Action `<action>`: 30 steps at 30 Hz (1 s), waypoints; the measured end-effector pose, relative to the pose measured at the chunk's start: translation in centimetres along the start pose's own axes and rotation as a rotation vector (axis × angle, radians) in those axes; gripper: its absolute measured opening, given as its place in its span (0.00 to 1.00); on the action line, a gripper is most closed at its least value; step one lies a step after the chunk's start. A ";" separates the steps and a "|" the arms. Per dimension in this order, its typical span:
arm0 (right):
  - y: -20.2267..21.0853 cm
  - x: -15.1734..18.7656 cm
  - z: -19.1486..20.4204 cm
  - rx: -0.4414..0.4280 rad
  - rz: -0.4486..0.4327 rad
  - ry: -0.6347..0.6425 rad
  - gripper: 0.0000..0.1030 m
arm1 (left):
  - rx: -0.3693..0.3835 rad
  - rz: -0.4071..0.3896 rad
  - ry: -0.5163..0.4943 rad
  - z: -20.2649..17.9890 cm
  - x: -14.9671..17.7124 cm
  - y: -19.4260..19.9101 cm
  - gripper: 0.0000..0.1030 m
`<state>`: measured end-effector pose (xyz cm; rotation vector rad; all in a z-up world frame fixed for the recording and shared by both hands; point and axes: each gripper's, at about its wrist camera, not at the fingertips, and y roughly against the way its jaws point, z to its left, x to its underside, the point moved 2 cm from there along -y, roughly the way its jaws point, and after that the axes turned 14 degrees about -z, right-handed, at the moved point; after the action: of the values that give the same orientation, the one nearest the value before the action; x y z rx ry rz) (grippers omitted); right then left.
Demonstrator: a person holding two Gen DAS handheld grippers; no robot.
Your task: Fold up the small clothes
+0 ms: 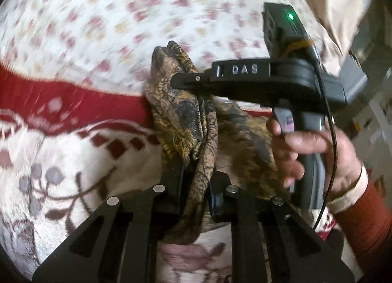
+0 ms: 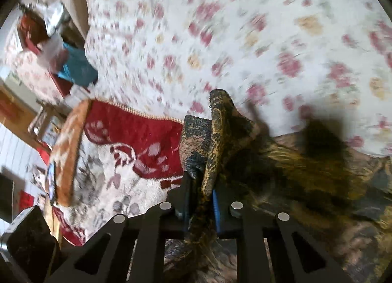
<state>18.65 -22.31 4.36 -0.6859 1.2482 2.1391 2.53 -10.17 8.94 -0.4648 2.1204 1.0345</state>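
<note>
Left wrist: left gripper (image 1: 196,185) clamped on brown-gold patterned cloth (image 1: 186,121), frame centre; right gripper (image 1: 176,80) pinches it higher up.
Right wrist: right gripper (image 2: 202,194) closed on cloth, lower centre, over blanket (image 2: 137,135). Soft, light, floppy; grip corners or edges.

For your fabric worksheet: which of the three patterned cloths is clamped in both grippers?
The brown-gold printed cloth; the floral sheet and red-bordered blanket lie flat beneath.

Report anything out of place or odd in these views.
Nothing stands out. Both grippers, left and right, are clamped on the brown patterned cloth, bunched between them above the floral bedspread. Both views are motion-blurred.
</note>
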 end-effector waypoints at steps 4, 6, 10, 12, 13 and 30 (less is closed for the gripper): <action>4.7 -1.1 -1.4 0.002 -0.044 -0.004 0.13 | 0.061 0.013 -0.037 -3.4 -0.4 -0.5 0.13; 6.7 -1.3 -2.2 0.008 -0.065 -0.005 0.12 | 0.086 0.020 -0.074 -5.6 -0.6 -0.8 0.13; 11.5 -1.3 -4.4 0.027 -0.114 -0.024 0.12 | 0.141 0.043 -0.174 -10.8 -0.7 -1.8 0.12; 13.6 -1.2 -5.9 0.045 -0.129 -0.038 0.12 | 0.172 0.064 -0.208 -13.5 -0.4 -3.0 0.12; 14.9 -1.0 -7.2 0.067 -0.136 -0.049 0.12 | 0.186 0.075 -0.218 -14.3 -0.3 -3.6 0.12; 20.3 7.1 -24.5 0.240 -0.134 -0.492 0.32 | 0.274 0.310 -0.116 -20.6 3.6 -11.5 0.14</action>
<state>3.20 -50.81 1.11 -0.1211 1.1206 1.8542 -2.38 -33.51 8.82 0.0579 2.2280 0.8916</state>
